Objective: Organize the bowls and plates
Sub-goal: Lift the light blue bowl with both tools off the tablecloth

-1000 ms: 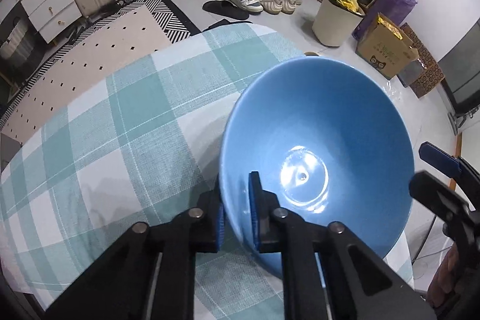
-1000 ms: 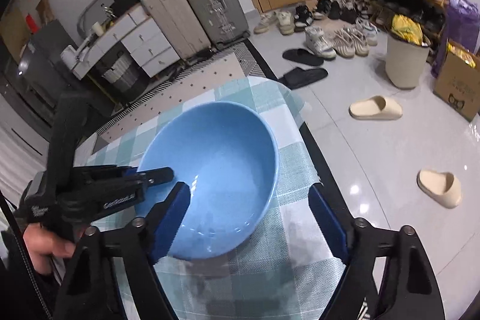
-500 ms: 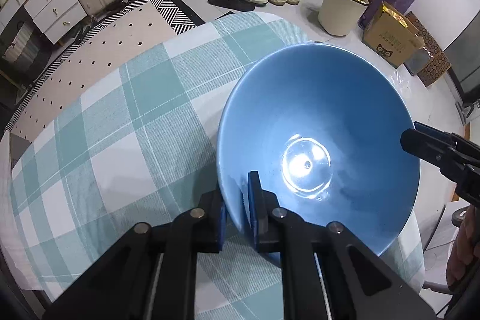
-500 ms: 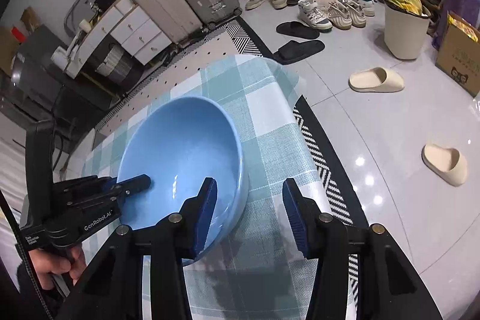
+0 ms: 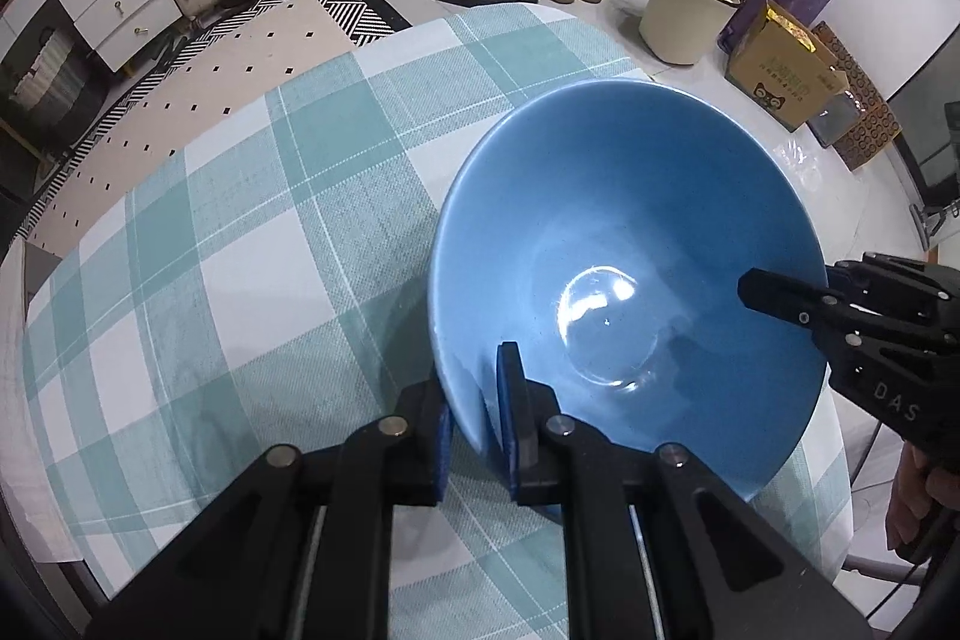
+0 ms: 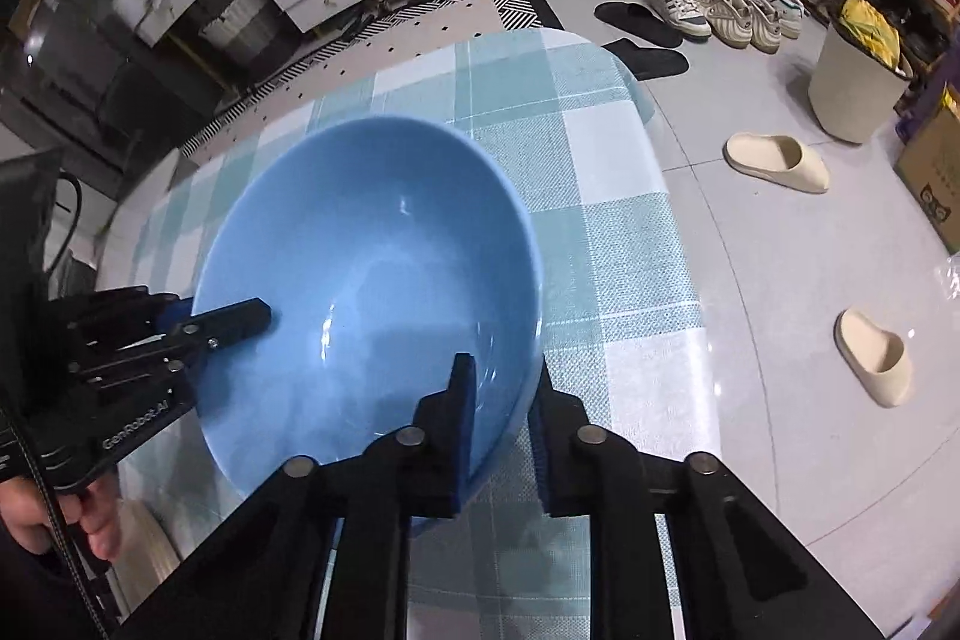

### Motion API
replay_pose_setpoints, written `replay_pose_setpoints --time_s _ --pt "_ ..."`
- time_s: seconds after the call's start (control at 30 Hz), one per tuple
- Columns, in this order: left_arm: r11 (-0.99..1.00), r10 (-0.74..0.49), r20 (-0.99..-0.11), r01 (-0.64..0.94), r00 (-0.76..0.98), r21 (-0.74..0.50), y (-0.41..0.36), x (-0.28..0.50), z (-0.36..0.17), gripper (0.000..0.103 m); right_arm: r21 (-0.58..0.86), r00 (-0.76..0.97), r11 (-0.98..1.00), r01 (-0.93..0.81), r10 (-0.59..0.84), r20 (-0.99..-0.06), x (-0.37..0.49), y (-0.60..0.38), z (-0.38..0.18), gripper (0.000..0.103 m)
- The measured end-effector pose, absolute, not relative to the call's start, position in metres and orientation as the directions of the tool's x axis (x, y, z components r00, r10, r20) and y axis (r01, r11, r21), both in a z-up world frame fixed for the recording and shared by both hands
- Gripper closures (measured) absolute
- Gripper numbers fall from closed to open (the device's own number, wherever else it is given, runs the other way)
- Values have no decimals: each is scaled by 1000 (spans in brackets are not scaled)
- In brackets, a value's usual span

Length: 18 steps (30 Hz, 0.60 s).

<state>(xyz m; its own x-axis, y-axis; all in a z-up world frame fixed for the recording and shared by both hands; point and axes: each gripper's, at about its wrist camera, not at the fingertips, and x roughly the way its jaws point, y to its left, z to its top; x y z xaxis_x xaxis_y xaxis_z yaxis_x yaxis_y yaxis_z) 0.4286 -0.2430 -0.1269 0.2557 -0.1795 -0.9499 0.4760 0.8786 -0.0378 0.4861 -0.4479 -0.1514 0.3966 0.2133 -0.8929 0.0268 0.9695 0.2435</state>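
The blue bowl (image 5: 624, 274) sits at the centre-right of the left wrist view and the lower left of the right wrist view, over the checked surface (image 5: 240, 220) near its rounded edge; whether its foot rests on the cloth or hangs just above it cannot be told. It looks like glazed ceramic: stiff, fairly heavy for its size, slick under rubber pads and liable to chip or break if dropped, so the thin rim is the sensible place to pinch, one finger inside the wall and one outside, ideally at two opposite points. That is how it is taken now. The left hand-held gripper (image 5: 474, 421) is narrowed onto the near rim at the bottom centre of its frame, holding it. The right hand-held gripper (image 6: 501, 421) straddles the opposite rim, its jaws closing with the wall between them and the pads about on it. A second ago the right jaws stood wide and clear of the bowl, off to its side; half a second ago they were half shut around the rim. The left grip has not changed, and the bowl has shifted only slightly across the cloth.
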Motion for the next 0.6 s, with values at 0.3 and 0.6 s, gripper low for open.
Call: replay_pose_setpoints --time_s 0.3,0.6 --pt "876 -178 -947 481 266 -29 -244 416 -122 92 143 384 990 11 128 -914 482 -437 -152 90" --pt "879 -207 -943 472 261 -63 -235 404 -108 91 137 398 990 14 120 -910 471 -434 -137 91"
